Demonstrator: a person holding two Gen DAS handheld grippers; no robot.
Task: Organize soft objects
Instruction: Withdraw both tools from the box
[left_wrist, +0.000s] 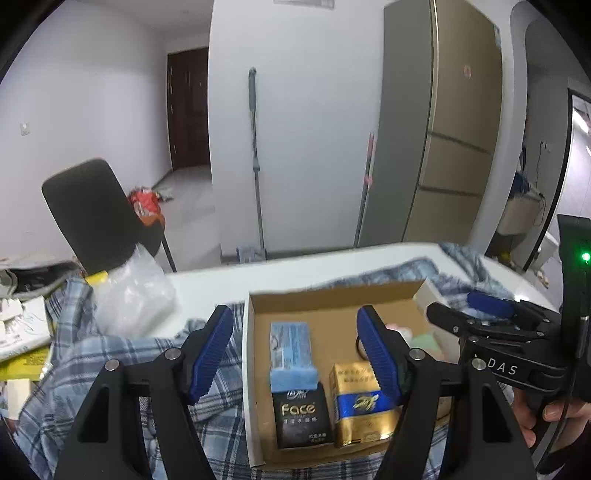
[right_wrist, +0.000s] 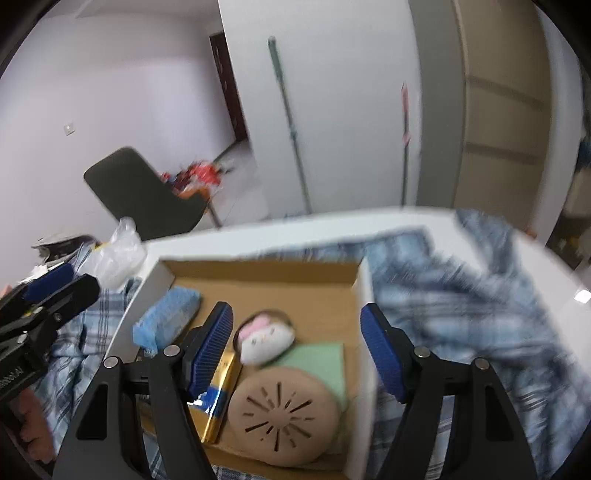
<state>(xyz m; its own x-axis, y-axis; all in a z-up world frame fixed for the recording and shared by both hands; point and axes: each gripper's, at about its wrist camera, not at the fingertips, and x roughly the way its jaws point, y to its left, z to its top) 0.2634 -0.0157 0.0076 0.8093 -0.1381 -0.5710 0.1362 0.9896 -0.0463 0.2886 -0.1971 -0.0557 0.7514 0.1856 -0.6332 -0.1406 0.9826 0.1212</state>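
Note:
A shallow cardboard box (left_wrist: 258, 369) (right_wrist: 364, 288) lies on a blue plaid cloth (left_wrist: 110, 369) (right_wrist: 461, 295). In it lie a blue tissue pack (left_wrist: 291, 350) (right_wrist: 166, 317), a black "Face" tissue pack (left_wrist: 301, 417), a gold pack (left_wrist: 364, 413) (right_wrist: 218, 402), a white and pink plush toy (right_wrist: 266, 336), a tan round pad (right_wrist: 284, 410) and a green sponge (right_wrist: 325, 362). My left gripper (left_wrist: 295, 358) is open and empty above the box's left half. My right gripper (right_wrist: 297, 349) is open and empty above the plush toy; it also shows in the left wrist view (left_wrist: 469, 310).
The box and cloth rest on a white table (left_wrist: 221, 284) (right_wrist: 258, 236). A clear plastic bag (left_wrist: 133, 291) (right_wrist: 118, 251) and papers (left_wrist: 18, 328) lie at the table's left. A dark chair (left_wrist: 92, 214) (right_wrist: 144, 192) stands behind. A mop (left_wrist: 255, 158) leans on the wall.

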